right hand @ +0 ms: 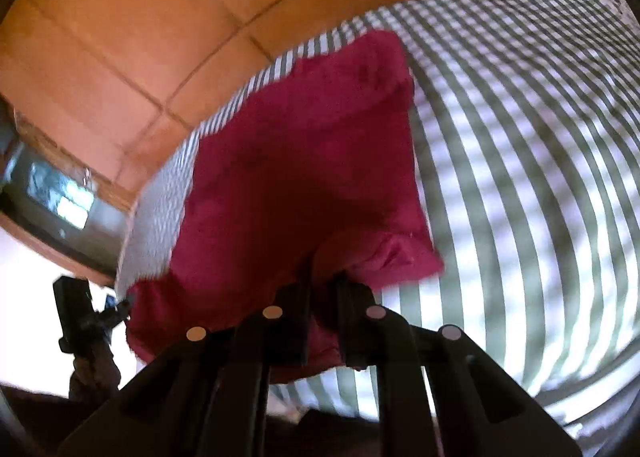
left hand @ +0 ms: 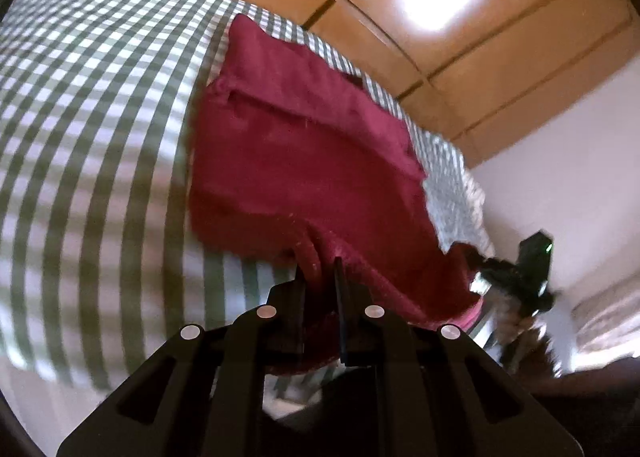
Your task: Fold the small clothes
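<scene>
I had both grippers — left (left hand: 320, 269) and right (right hand: 323, 285) — clamped on the near edge of the red garment (left hand: 304, 145), lying on the checked cloth (left hand: 100, 117), probably to lift it for a fold.

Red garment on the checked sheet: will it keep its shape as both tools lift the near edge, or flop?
Probably floppy: the red garment bunches into folds where the left tool pinches it. The right tool grips another puckered corner, so the span between may sag. It looks thin and light; the far part lies flat on the checked sheet.
</scene>
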`<state>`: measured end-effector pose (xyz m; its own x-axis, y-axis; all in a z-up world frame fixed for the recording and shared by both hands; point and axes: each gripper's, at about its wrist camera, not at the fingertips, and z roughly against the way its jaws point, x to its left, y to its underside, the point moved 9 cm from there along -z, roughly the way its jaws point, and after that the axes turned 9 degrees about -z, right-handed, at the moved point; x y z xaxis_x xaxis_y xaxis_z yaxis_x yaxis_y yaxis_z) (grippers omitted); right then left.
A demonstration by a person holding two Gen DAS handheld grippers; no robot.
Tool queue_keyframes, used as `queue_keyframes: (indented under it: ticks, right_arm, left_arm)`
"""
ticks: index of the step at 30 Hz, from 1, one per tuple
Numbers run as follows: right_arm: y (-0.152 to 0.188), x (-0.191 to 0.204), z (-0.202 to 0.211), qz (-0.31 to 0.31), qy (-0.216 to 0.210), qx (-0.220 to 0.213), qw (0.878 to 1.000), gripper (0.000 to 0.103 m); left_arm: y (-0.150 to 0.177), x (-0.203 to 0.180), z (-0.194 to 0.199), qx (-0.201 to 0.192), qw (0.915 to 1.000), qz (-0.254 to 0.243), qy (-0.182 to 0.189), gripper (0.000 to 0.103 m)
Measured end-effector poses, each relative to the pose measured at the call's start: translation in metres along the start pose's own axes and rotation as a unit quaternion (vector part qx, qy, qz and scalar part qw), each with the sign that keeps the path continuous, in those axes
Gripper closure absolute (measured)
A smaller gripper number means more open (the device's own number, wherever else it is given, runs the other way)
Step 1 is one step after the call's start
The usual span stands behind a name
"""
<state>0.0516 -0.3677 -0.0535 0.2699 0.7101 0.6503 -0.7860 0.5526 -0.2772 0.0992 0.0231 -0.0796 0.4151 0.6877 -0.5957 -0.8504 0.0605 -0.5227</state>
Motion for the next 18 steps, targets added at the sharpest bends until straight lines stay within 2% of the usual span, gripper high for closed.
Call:
queue_keyframes:
  ticks: [4,8,9,10,11,12,13,14,15,18]
  right_arm:
    - [-0.035,-0.015,-0.027,-0.023,0.013,-0.008,1.0,0.094]
    - [-0.065,-0.026,-0.049,-0.042,0.021,-0.013,0.999,0.093]
    - [-0.071,-0.027,-0.054,-0.045,0.019,-0.016,0.999,0.087]
    - [-0.074,-0.025,-0.055,-0.05,0.014,-0.019,0.998,0.079]
    - [-0.078,-0.022,-0.054,-0.058,-0.003,-0.021,0.998,0.057]
    - [-0.083,-0.021,-0.051,-0.063,-0.013,-0.028,0.998,0.037]
    - [-0.086,-0.018,-0.044,-0.062,-0.022,-0.04,0.997,0.031]
    - [-0.088,-0.017,-0.04,-0.06,-0.026,-0.045,0.997,0.023]
    - [-0.088,-0.017,-0.032,-0.057,-0.026,-0.053,0.997,0.016]
    - [-0.081,-0.022,-0.013,-0.06,-0.021,-0.062,0.996,0.012]
  left_arm:
    - [-0.038,0.017,-0.019,-0.013,0.9997,0.019,-0.01,0.092]
    - [-0.073,0.036,-0.045,-0.008,0.9986,0.04,-0.034,0.092]
    - [-0.08,0.041,-0.051,-0.006,0.9981,0.045,-0.04,0.092]
    - [-0.083,0.047,-0.051,-0.007,0.9976,0.052,-0.046,0.088]
    - [-0.087,0.053,-0.052,-0.01,0.9964,0.064,-0.055,0.082]
    - [-0.093,0.06,-0.05,-0.02,0.9946,0.081,-0.062,0.061]
    - [-0.097,0.064,-0.044,-0.035,0.993,0.093,-0.064,0.04]
    - [-0.099,0.069,-0.036,-0.053,0.9911,0.104,-0.064,0.034]
    - [-0.101,0.074,-0.026,-0.071,0.9891,0.111,-0.066,0.034]
    - [-0.091,0.081,-0.01,-0.076,0.9899,0.094,-0.074,0.034]
